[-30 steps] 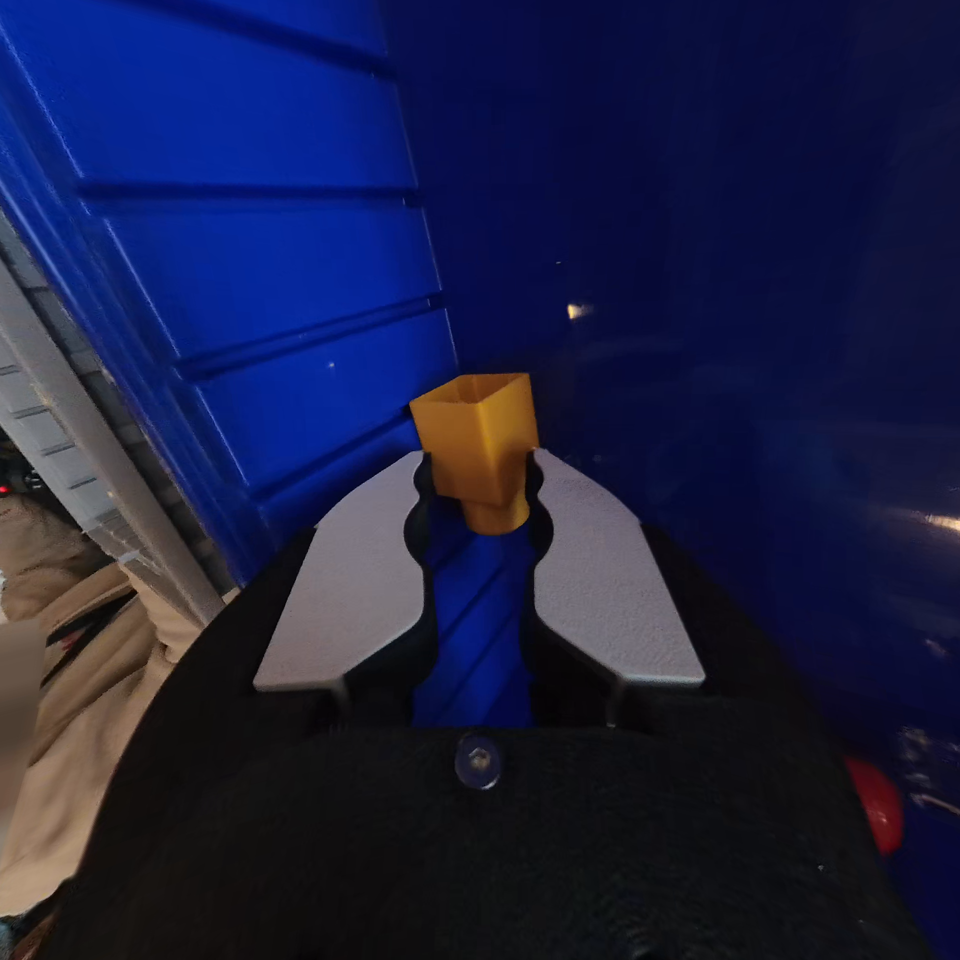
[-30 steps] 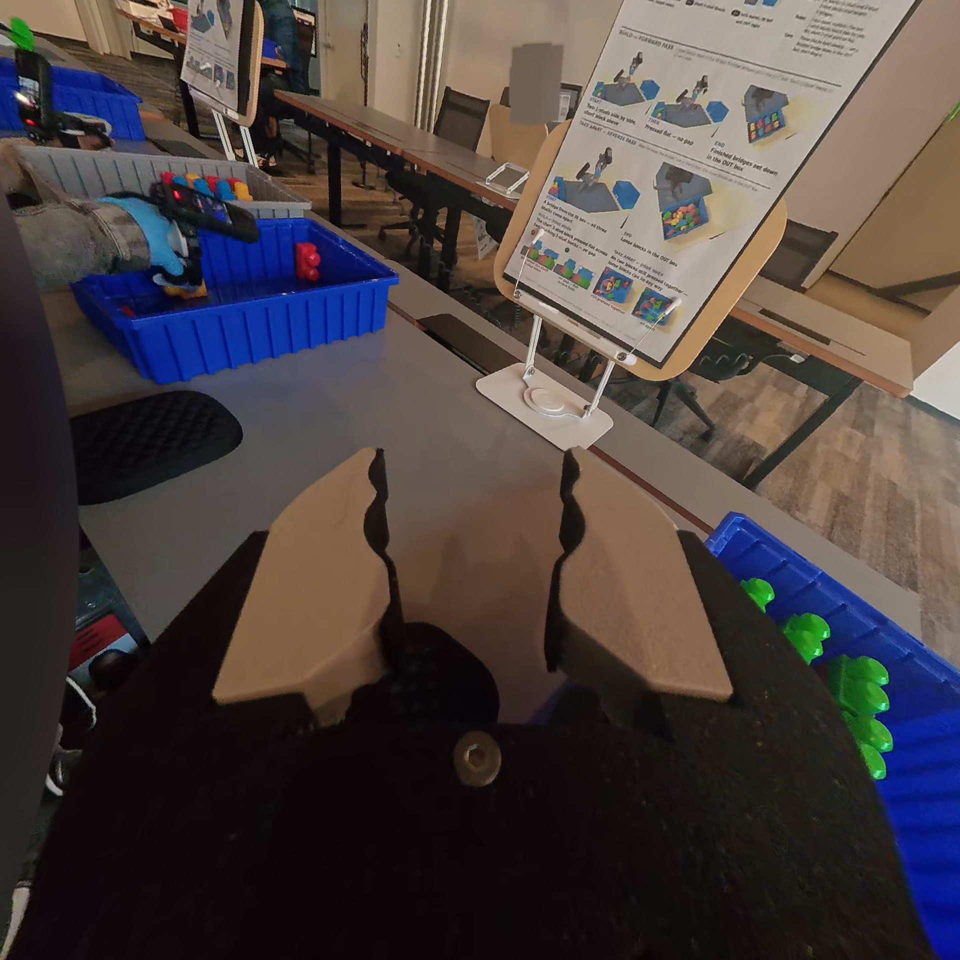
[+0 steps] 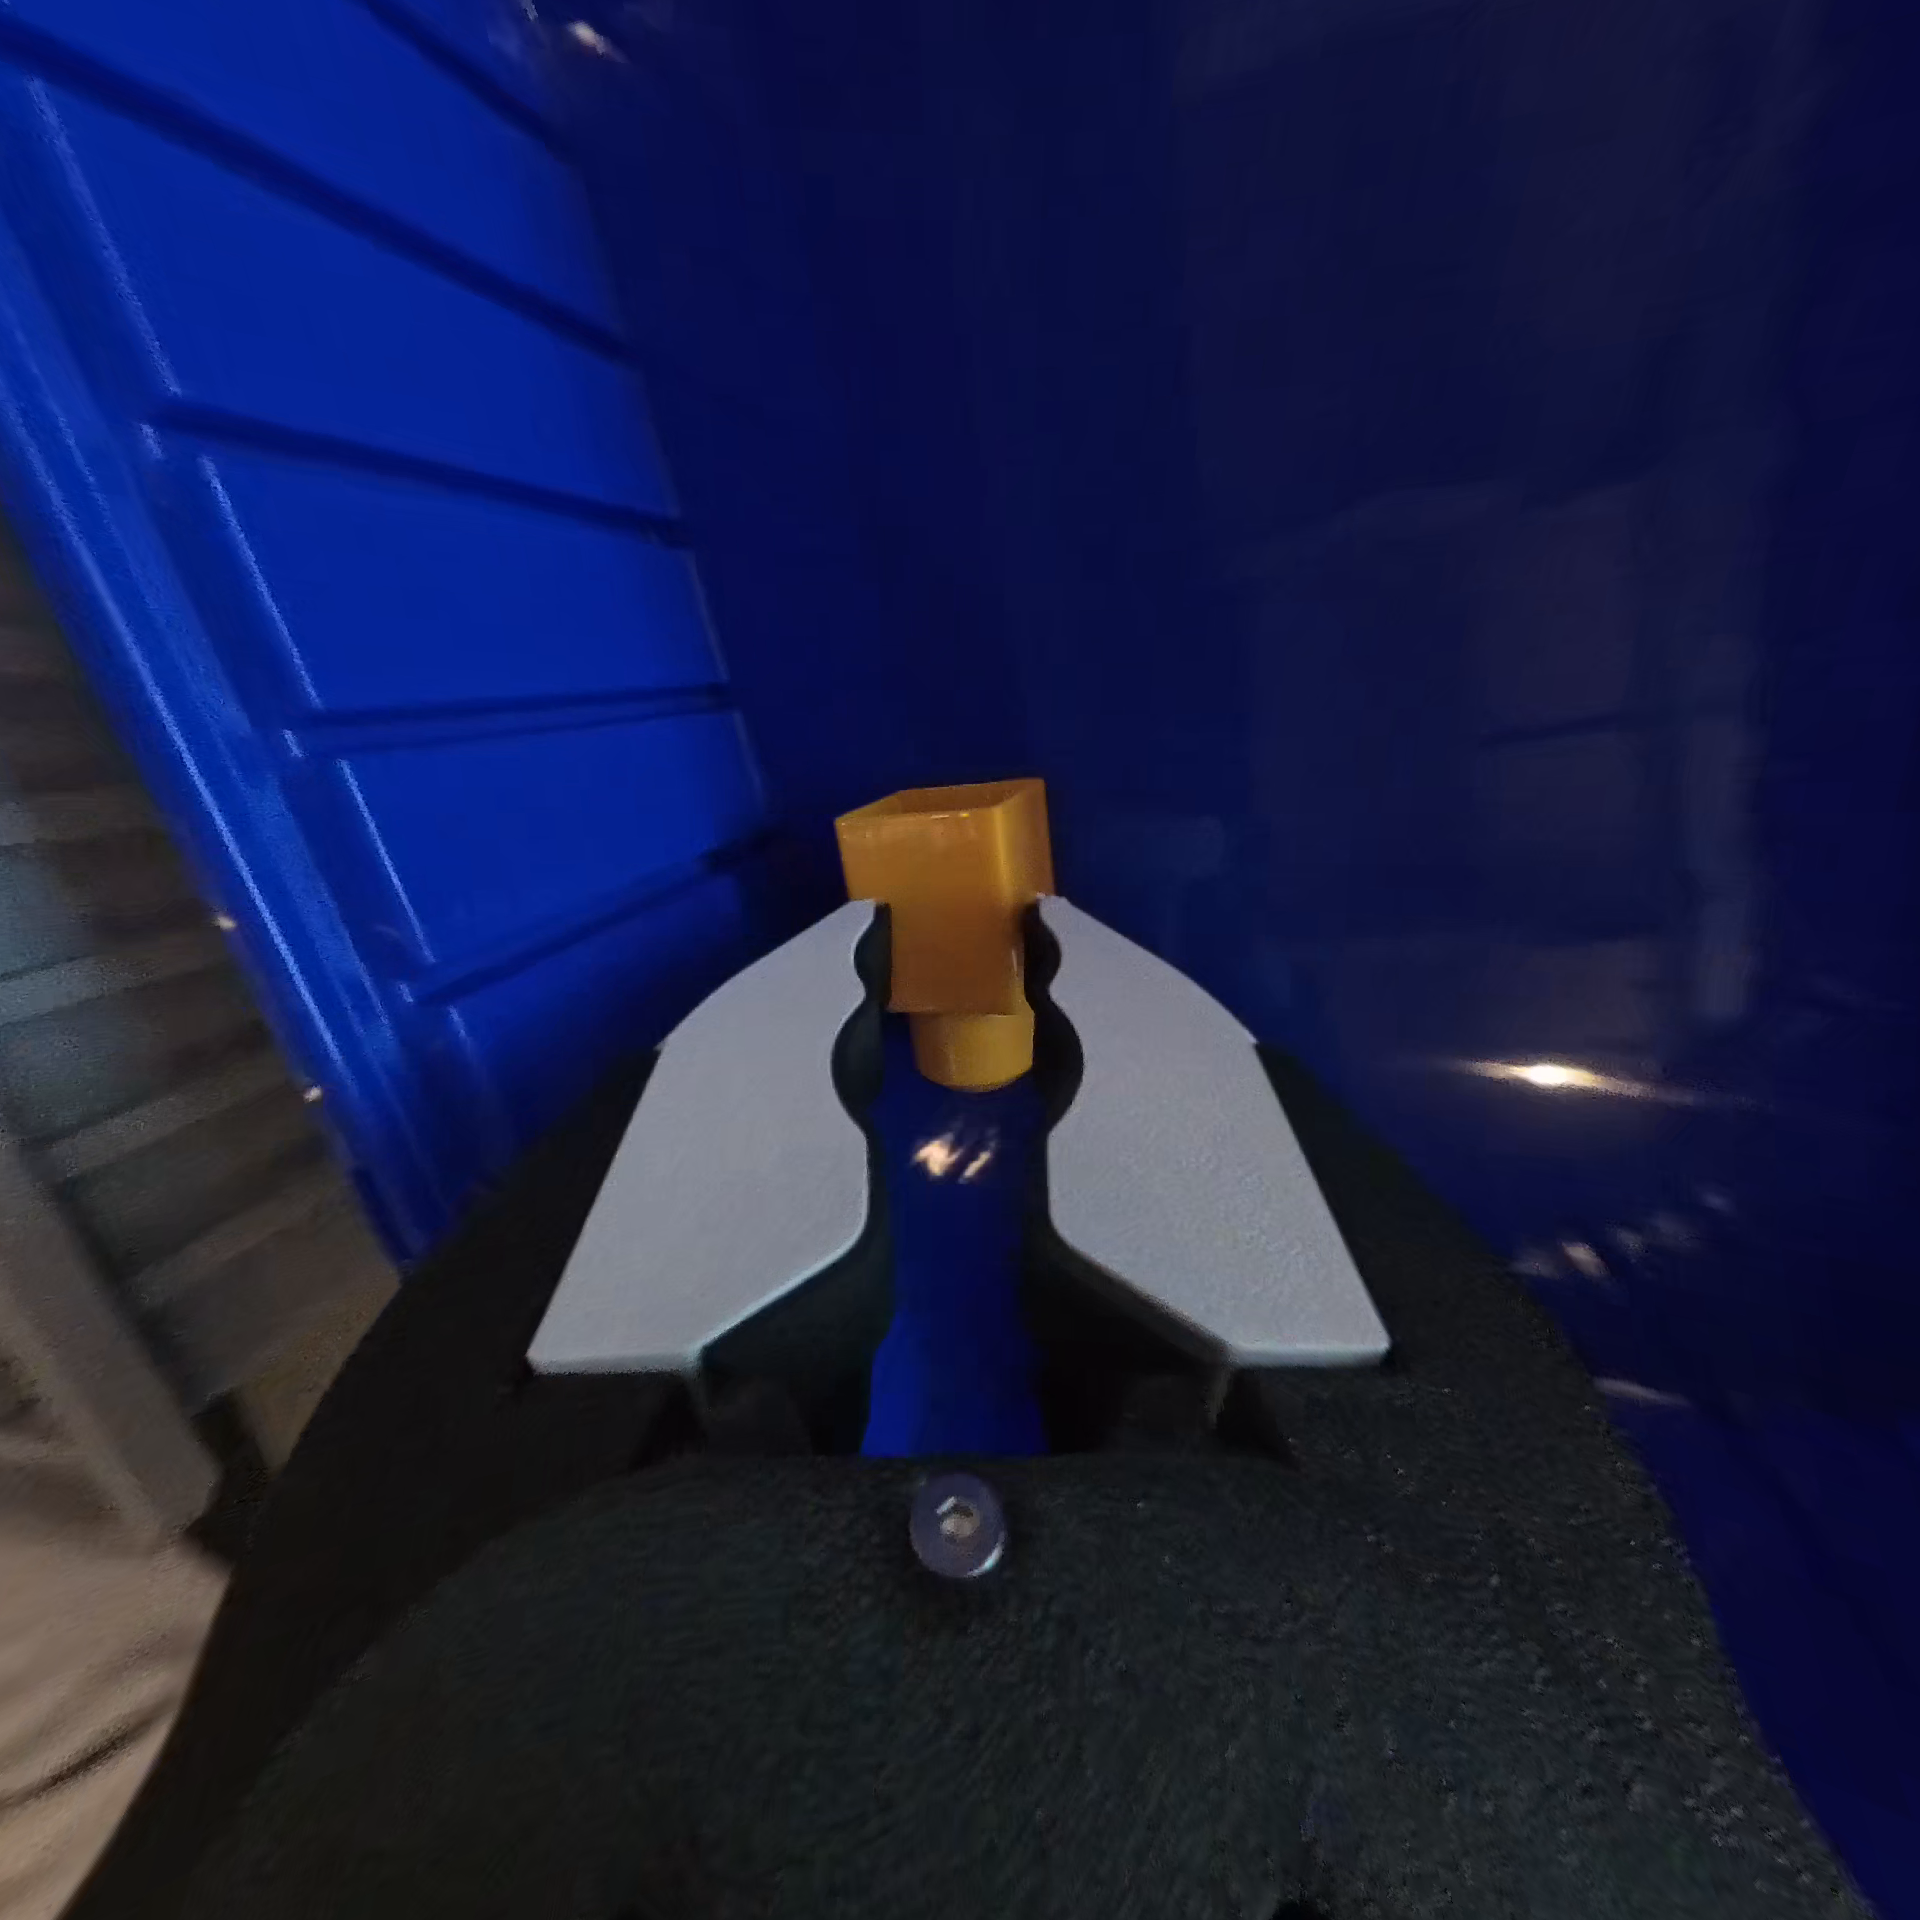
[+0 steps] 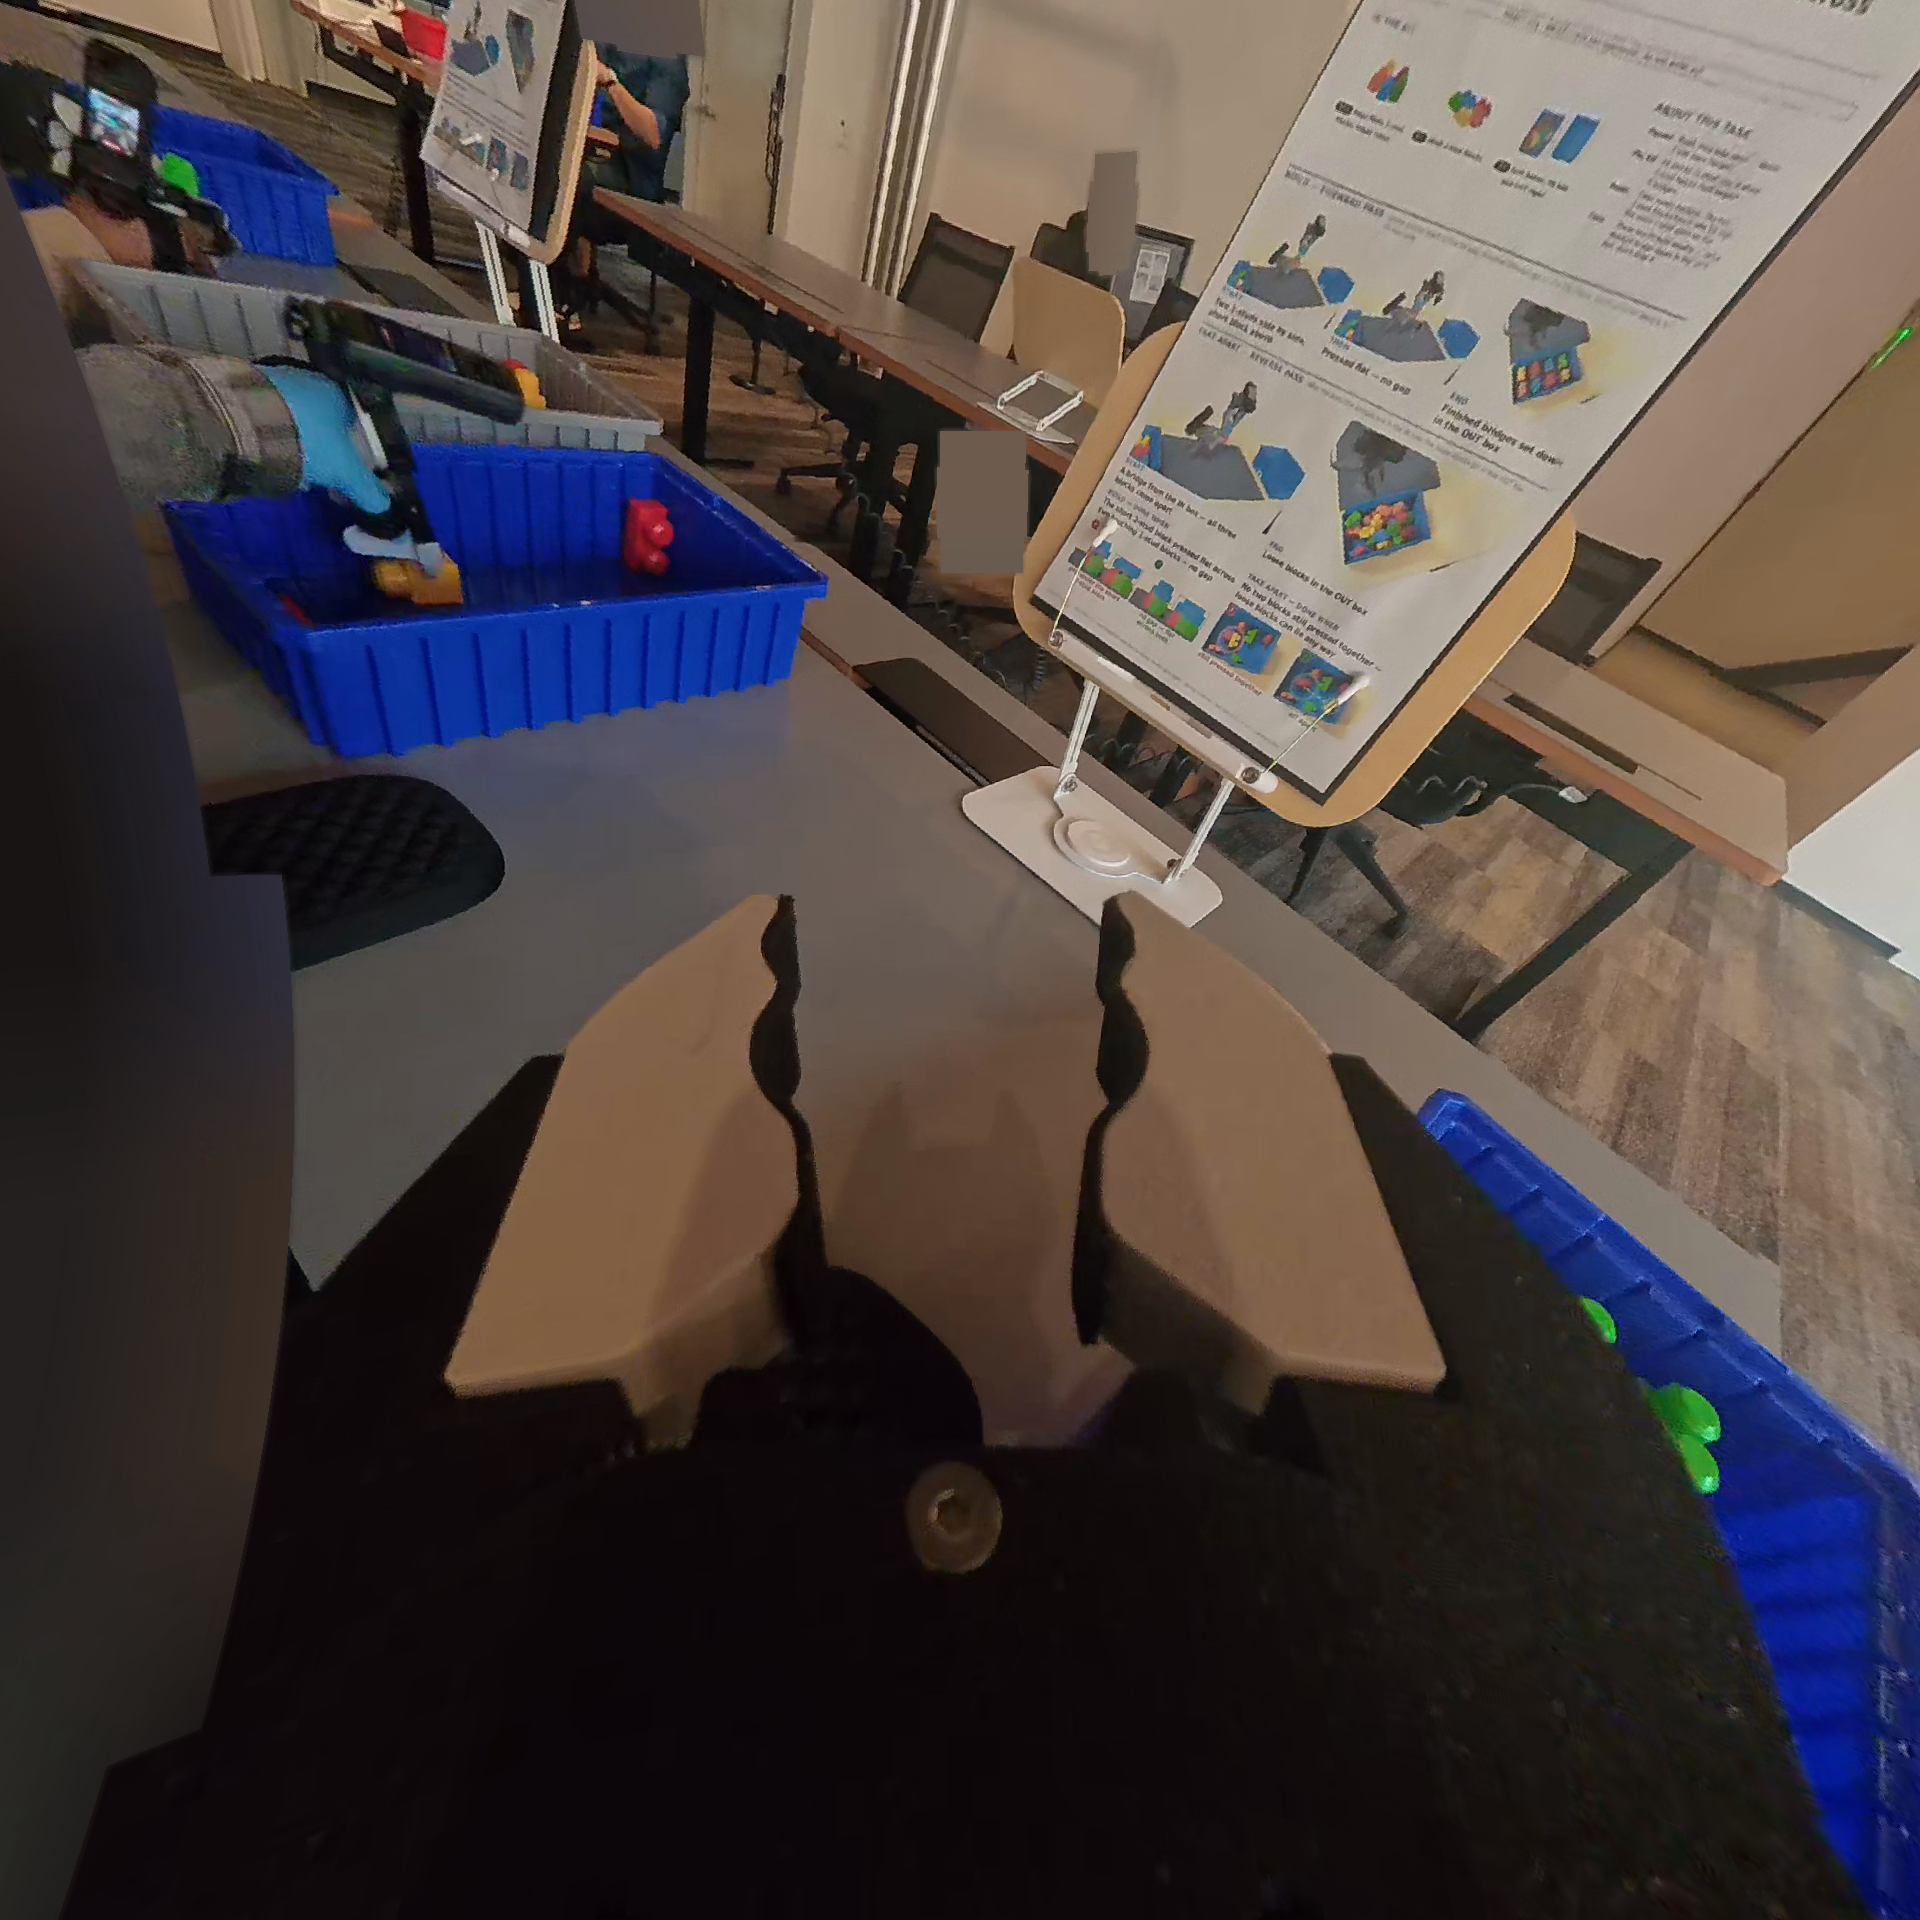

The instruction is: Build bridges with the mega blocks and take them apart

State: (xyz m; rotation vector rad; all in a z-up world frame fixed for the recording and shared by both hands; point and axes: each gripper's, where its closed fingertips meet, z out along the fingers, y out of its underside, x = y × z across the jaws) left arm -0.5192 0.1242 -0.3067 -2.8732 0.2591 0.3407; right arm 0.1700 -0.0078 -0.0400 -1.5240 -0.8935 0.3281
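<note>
Left gripper [image 3: 956,914] pinches yellow block [image 3: 951,894] at fingertips, inside blue bin [image 3: 436,582]. Right gripper [image 4: 945,920] wide apart, empty, bin at 10 o'clock.

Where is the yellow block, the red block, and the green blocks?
yellow block [image 3: 940,894], left wrist view, its square side face between the fingers.
red block [image 4: 646,535], right wrist view, its front face inside the far blue bin.
green blocks [image 4: 1685,1425], right wrist view, a stud in the near bin.
</note>
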